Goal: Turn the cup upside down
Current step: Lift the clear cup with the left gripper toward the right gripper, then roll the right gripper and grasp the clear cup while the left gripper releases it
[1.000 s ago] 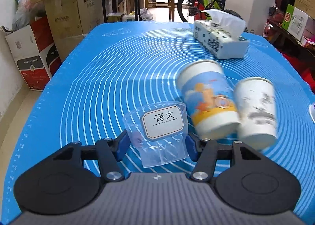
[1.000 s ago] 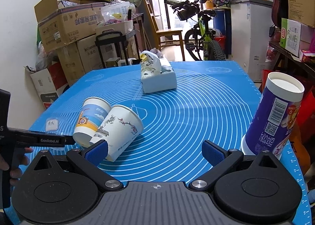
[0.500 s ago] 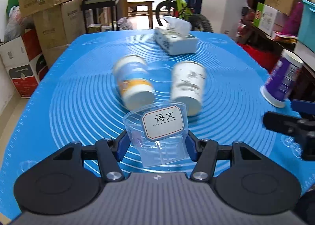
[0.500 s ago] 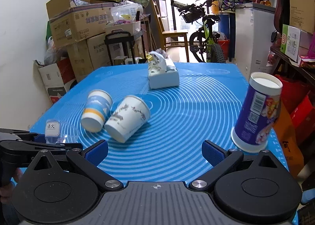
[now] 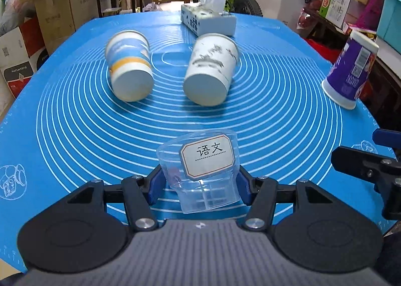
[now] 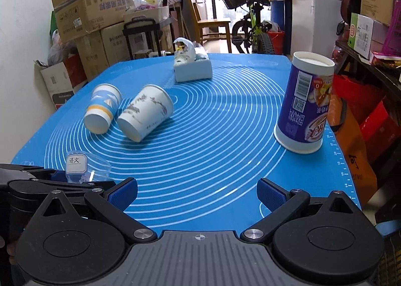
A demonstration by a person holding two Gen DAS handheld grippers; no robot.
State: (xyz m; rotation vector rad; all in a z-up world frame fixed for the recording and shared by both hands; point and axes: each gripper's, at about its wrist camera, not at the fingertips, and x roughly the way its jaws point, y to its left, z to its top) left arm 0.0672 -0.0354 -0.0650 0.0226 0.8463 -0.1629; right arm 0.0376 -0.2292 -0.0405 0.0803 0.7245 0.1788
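Note:
My left gripper (image 5: 199, 185) is shut on a clear plastic cup (image 5: 200, 173) with a white label bearing Chinese characters; the cup is held near the front of the blue mat (image 5: 75, 135). It also shows in the right wrist view (image 6: 82, 167), held in the left gripper (image 6: 75, 178). My right gripper (image 6: 196, 194) is open and empty above the mat's front edge, and part of it shows at the right of the left wrist view (image 5: 371, 168).
Two paper cups lie on their sides mid-mat: a blue-and-orange one (image 5: 129, 68) and a white one (image 5: 210, 68). A purple cup (image 6: 304, 103) stands upside down at the right edge. A tissue box (image 5: 208, 20) sits at the back. Cardboard boxes (image 6: 92, 15) and a bicycle (image 6: 250, 25) stand beyond.
The left gripper, still holding the clear cup, has swung right and back, so the two lying cups now sit farther ahead. The right gripper has drawn closer to the purple cup.

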